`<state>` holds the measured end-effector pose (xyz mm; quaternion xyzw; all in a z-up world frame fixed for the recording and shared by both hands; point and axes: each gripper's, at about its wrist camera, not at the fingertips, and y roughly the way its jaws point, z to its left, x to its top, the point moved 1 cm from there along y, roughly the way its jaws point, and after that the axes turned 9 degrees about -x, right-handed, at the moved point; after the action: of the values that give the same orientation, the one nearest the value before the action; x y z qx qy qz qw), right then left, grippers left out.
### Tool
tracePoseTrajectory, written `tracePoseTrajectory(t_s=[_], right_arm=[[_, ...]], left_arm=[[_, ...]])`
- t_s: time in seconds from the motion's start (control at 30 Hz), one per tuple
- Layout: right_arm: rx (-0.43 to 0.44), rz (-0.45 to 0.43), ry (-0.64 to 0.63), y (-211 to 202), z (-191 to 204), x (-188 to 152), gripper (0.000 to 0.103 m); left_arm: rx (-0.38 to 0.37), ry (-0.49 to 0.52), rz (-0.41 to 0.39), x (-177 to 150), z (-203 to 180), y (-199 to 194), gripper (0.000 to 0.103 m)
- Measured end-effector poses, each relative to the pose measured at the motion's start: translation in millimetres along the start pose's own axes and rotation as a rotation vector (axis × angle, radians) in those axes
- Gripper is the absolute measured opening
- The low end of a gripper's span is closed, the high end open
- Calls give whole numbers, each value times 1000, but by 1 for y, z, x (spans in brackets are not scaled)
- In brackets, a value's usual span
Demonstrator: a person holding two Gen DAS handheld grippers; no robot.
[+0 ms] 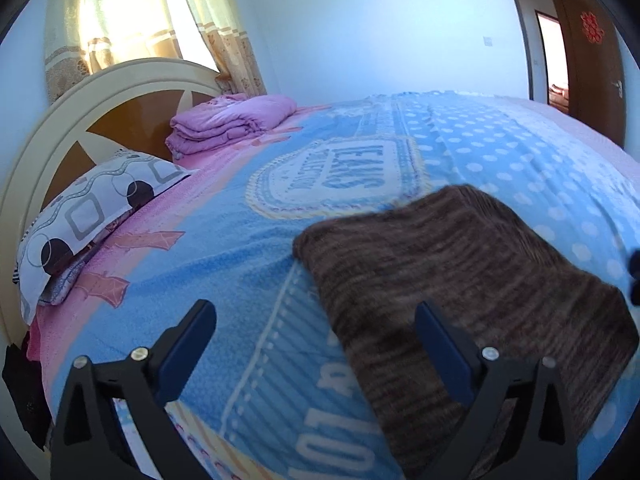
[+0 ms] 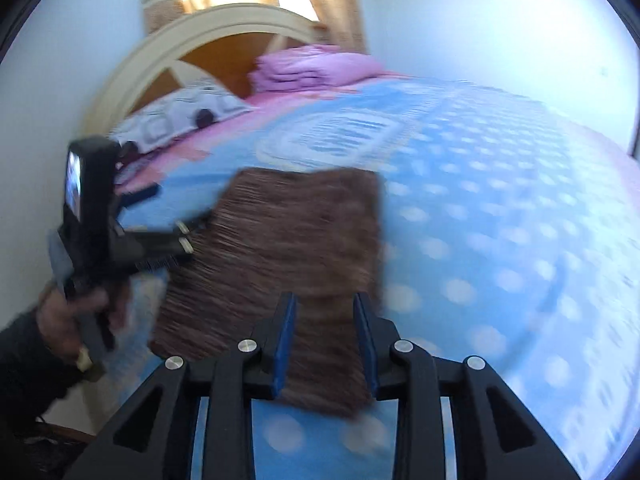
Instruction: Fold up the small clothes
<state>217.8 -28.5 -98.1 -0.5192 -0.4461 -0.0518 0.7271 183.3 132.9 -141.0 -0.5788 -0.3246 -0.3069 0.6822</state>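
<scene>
- Here the brown knit garment [image 1: 460, 280] is seen lying flat on the blue bedspread [image 1: 248, 264], its long axis running away from both tools.
- The left gripper [image 1: 316, 344] is spread wide, empty, at the garment's left edge.
- The right gripper [image 2: 325, 340] is parted over the near edge, which is nearer to it; whether anything is pinched cannot be told.

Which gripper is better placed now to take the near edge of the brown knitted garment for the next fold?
Probably the right gripper. Its part-open jaws already straddle the near edge of the brown knitted garment. The left gripper stands wide open at the garment's left side, mostly over the blue bedspread.
</scene>
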Motion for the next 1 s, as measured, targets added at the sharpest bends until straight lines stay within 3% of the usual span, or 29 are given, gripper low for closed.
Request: tracePoseTrajectory(t_s=[0.2, 0.37, 0.6, 0.83, 0.9, 1.0], right_arm=[[-47, 106, 18, 56, -5, -8, 30], [-35, 89, 30, 51, -8, -16, 30], [-100, 12, -16, 57, 4, -28, 31], [-93, 12, 36, 53, 0, -29, 31], [-96, 15, 40, 51, 2, -29, 34], [-83, 13, 70, 36, 5, -27, 45]], left_arm=[[-21, -37, 57, -13, 3, 21, 103], [-59, -70, 87, -15, 6, 29, 103], [-33, -67, 68, -20, 2, 26, 103], [-35, -93, 72, -22, 4, 21, 103], [-50, -116, 77, -23, 7, 19, 103], [-66, -141, 79, -25, 10, 9, 103]])
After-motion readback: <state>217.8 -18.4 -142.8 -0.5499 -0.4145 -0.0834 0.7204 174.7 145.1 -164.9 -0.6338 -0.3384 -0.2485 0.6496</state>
